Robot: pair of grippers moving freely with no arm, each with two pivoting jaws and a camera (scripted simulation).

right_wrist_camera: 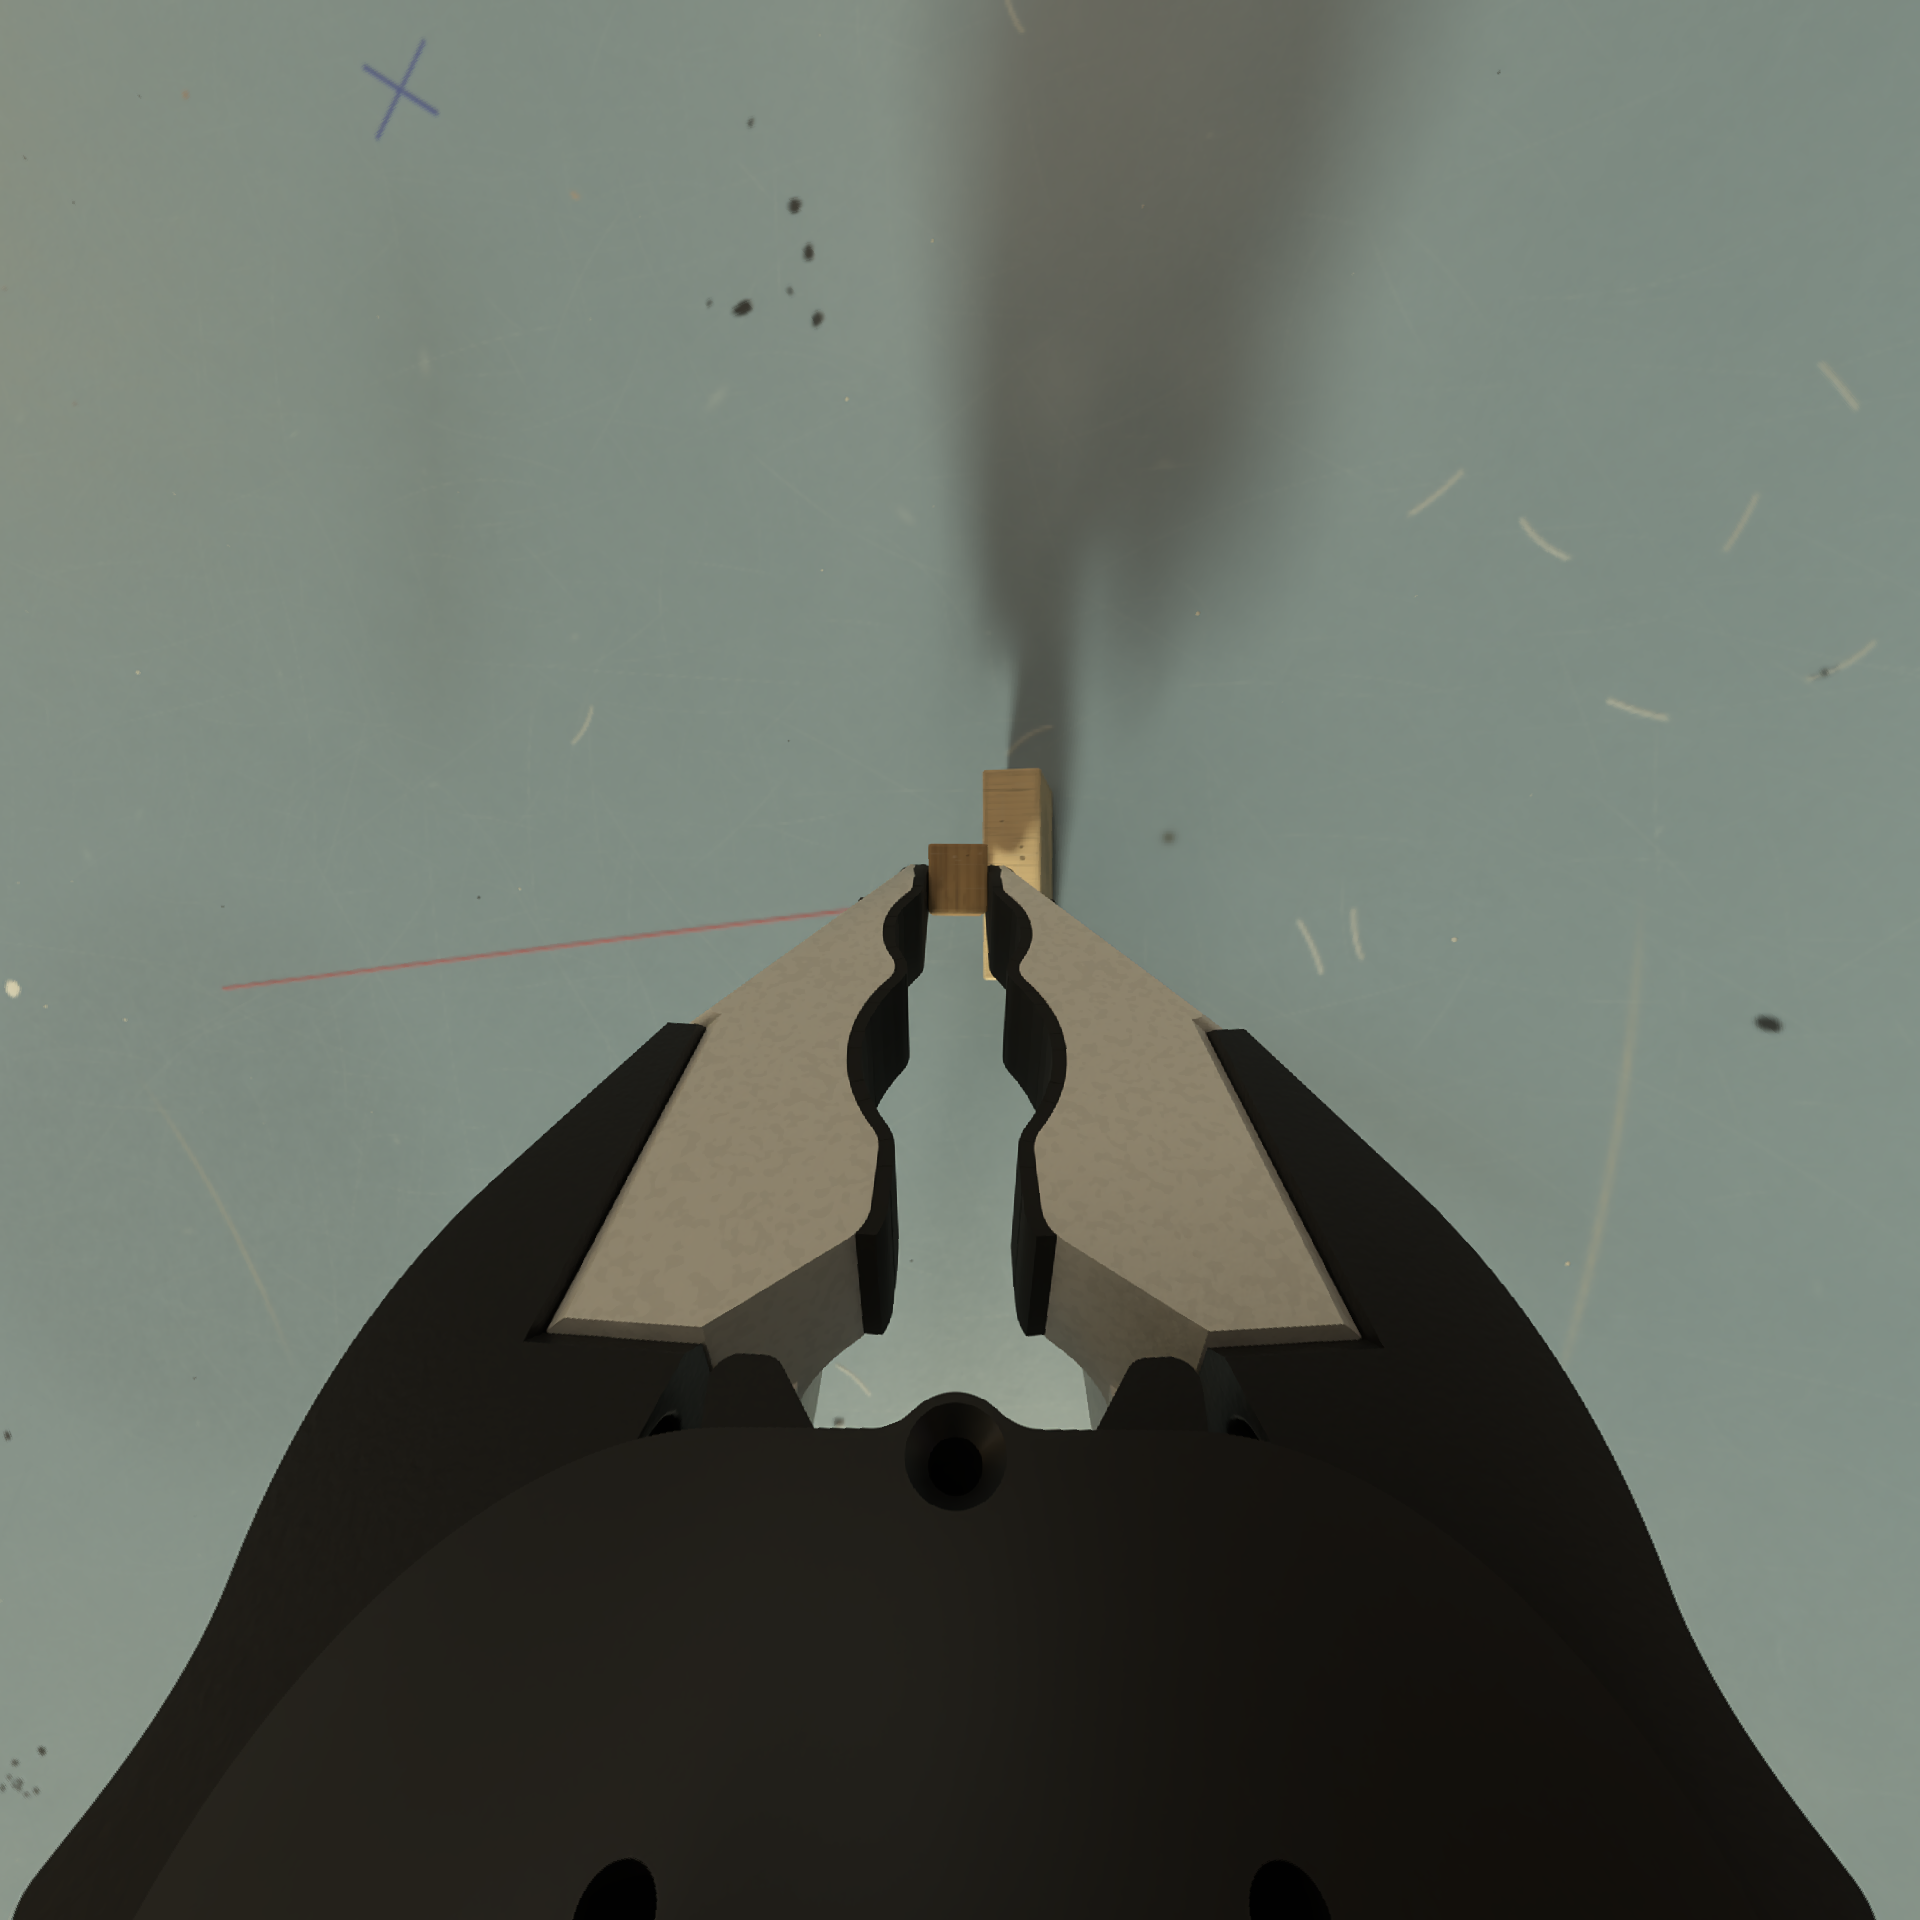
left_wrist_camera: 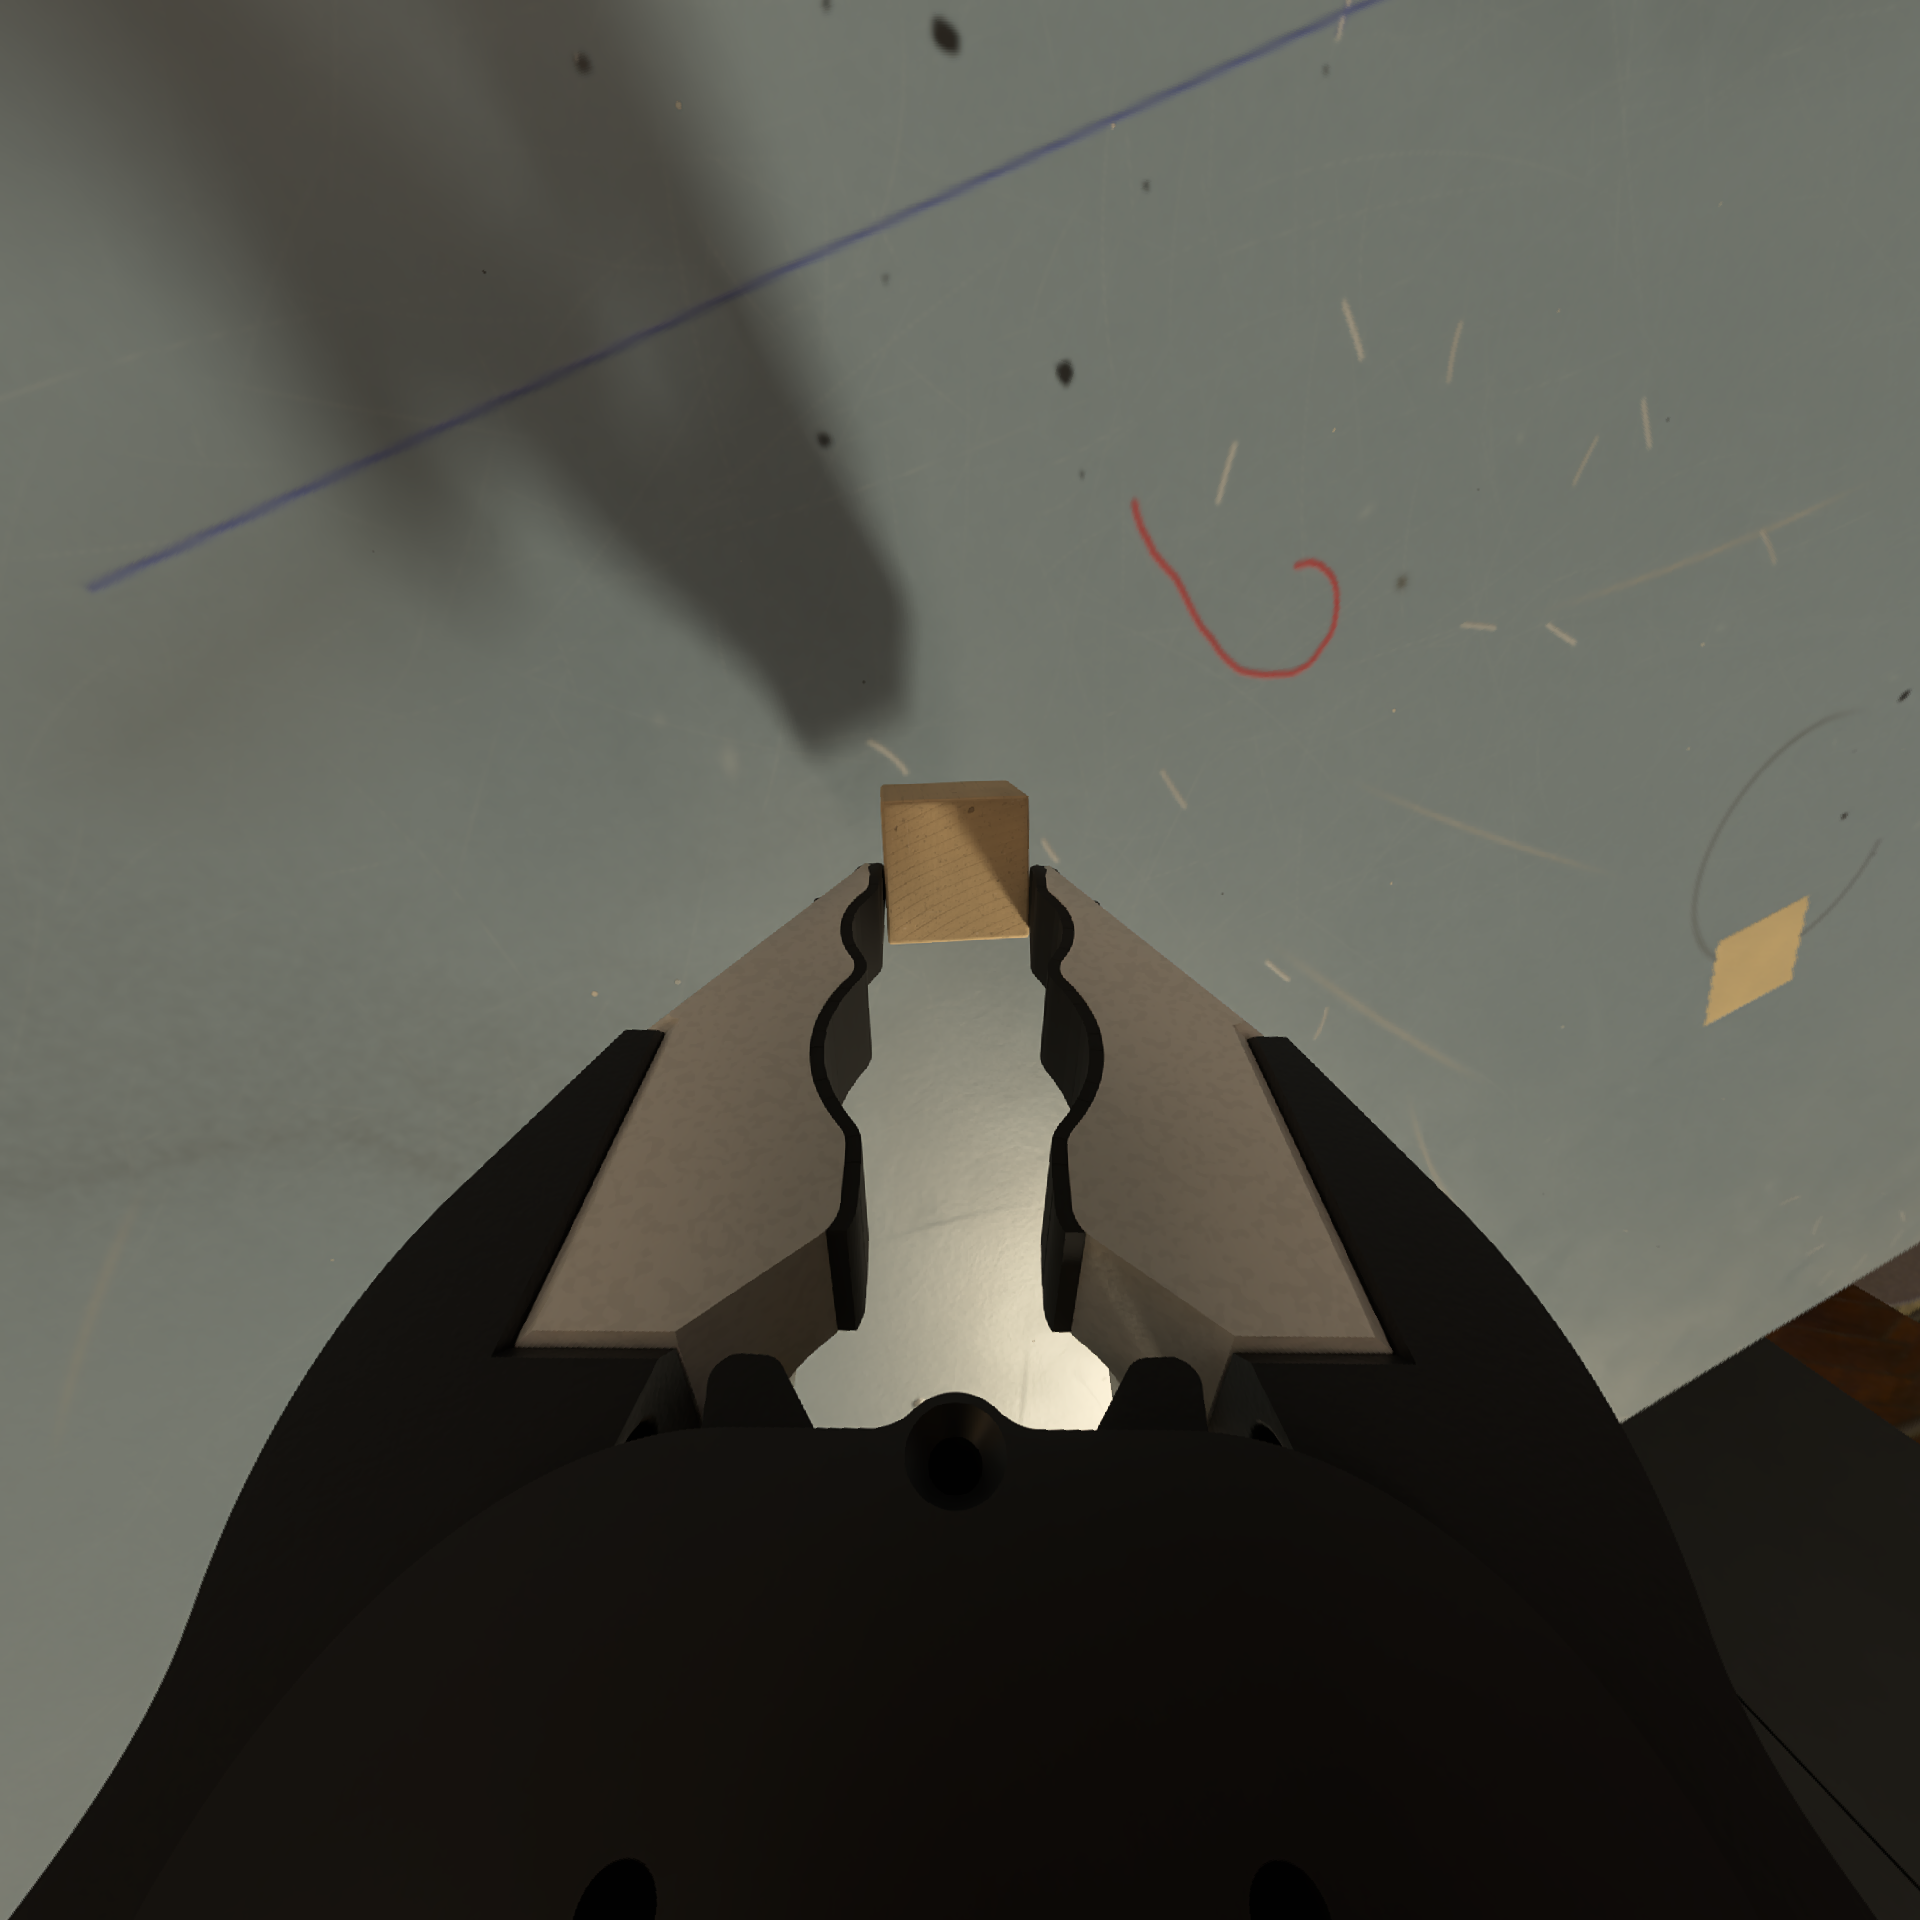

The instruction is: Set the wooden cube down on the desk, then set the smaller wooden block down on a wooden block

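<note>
In the left wrist view my left gripper (left_wrist_camera: pixel 956 899) is shut on a pale wooden cube (left_wrist_camera: pixel 951 857), pinched between the fingertips above the grey-green desk (left_wrist_camera: pixel 520 935). A flat tan wooden block (left_wrist_camera: pixel 1756 961) lies on the desk to the right. In the right wrist view my right gripper (right_wrist_camera: pixel 957 904) is shut on a smaller, darker wooden block (right_wrist_camera: pixel 957 876). Just beyond it and slightly right, a taller pale wooden block (right_wrist_camera: pixel 1016 826) stands on the desk (right_wrist_camera: pixel 416 623), its lower part hidden by my right finger.
The desk is scuffed, with a blue line (left_wrist_camera: pixel 727 291), a red squiggle (left_wrist_camera: pixel 1247 613), a red line (right_wrist_camera: pixel 520 951) and a blue cross (right_wrist_camera: pixel 400 88). The desk edge (left_wrist_camera: pixel 1714 1340) runs across the lower right of the left wrist view, with dark floor beyond.
</note>
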